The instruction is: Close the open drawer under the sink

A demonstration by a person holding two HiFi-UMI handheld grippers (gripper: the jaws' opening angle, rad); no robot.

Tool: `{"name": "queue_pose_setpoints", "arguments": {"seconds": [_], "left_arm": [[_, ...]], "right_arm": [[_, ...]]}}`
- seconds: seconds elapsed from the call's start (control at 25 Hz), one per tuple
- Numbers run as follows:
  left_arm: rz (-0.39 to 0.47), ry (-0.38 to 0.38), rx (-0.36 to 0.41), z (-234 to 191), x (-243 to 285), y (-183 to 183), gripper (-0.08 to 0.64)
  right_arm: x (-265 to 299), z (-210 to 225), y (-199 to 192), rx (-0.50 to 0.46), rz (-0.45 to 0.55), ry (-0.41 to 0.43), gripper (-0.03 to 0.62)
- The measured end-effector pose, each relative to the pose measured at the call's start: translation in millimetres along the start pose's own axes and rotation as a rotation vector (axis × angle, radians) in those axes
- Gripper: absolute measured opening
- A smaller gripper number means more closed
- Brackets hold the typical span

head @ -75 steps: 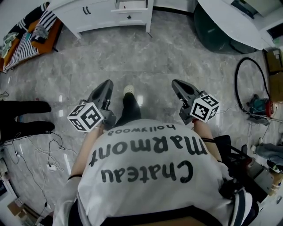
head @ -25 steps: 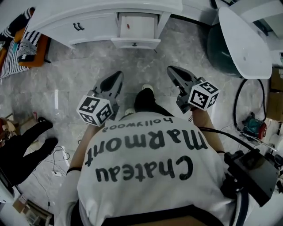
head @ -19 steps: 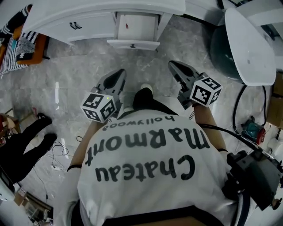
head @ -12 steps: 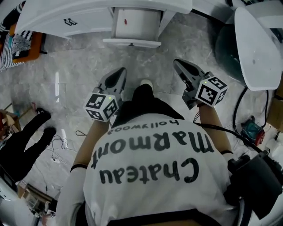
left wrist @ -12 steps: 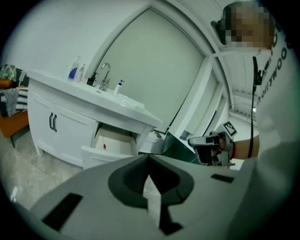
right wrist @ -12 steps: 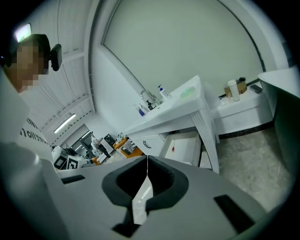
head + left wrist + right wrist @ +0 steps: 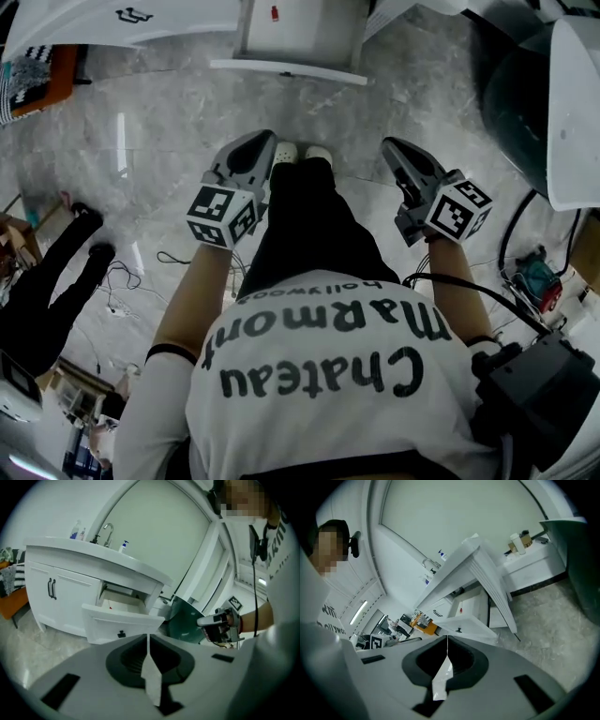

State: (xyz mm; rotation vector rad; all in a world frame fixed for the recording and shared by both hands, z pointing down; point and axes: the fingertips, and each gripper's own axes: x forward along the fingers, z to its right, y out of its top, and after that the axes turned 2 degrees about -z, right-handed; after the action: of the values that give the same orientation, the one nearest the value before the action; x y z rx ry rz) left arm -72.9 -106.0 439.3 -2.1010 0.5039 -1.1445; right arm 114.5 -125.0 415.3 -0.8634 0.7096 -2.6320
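As the person steps closer to the white vanity cabinet (image 7: 56,597) and sinks toward the grey marble floor (image 7: 169,112), the open white drawer with a small dark knob (image 7: 291,69) shifts up to the top edge of the head view. It also appears larger there than it did a second ago. Both arms have come down with the body.

The left hand-held gripper (image 7: 255,145) and the right hand-held gripper (image 7: 403,157) now flank the person's black-trousered leg (image 7: 305,225). Both are well apart from the drawer front. Each gripper view shows its jaws fully together along a single seam, with nothing between them.

**Position of the drawer**
- It sits directly under the curved white sink worktop (image 7: 98,559), to the right of the double cabinet doors in the left gripper view.
- It remains pulled out, and its front panel stands well clear of the cabinet face.
- A small red item (image 7: 110,607) lies inside.
- The head view cuts off the rear of the drawer, so the extension is probably best judged from the left gripper view.

**Meaning for the task**
- The approach appears nearly complete, but no contact has been made.
- The closed jaws suit a push with the tips.
- The next move calls for placing one gripper against the front panel near the knob and pressing level toward the cabinet.
- An off-centre push may skew the drawer on its runners.
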Motion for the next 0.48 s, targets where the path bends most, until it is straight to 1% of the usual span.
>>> {"name": "queue_pose_setpoints", "arguments": {"seconds": [0.04, 0.08, 0.16, 0.2, 0.28, 0.4, 0.48], "left_arm": [[-0.008, -0.016, 0.017, -2, 8, -5, 0.011], [-0.013, -0.033, 0.027, -4, 17, -10, 0.041], [-0.016, -0.058, 0.035, -11, 37, -22, 0.169], [-0.015, -0.059, 0.036, -17, 47, -28, 0.189], [-0.005, -0.033, 0.031, -33, 67, -37, 0.205], [0.032, 0.03, 0.017, -58, 88, -44, 0.209], [0.054, 0.067, 0.034, -74, 98, -44, 0.207]], "right_arm": [[4, 6, -7, 0.016, -0.007, -0.007, 0.012], [7, 12, -15, 0.032, -0.015, -0.012, 0.012], [15, 22, -28, 0.058, -0.028, -0.015, 0.012], [19, 28, -34, 0.065, -0.034, -0.015, 0.012], [26, 40, -50, 0.081, -0.046, -0.024, 0.012], [34, 62, -74, 0.12, -0.052, -0.055, 0.012], [40, 75, -88, 0.148, -0.05, -0.07, 0.012]]}}
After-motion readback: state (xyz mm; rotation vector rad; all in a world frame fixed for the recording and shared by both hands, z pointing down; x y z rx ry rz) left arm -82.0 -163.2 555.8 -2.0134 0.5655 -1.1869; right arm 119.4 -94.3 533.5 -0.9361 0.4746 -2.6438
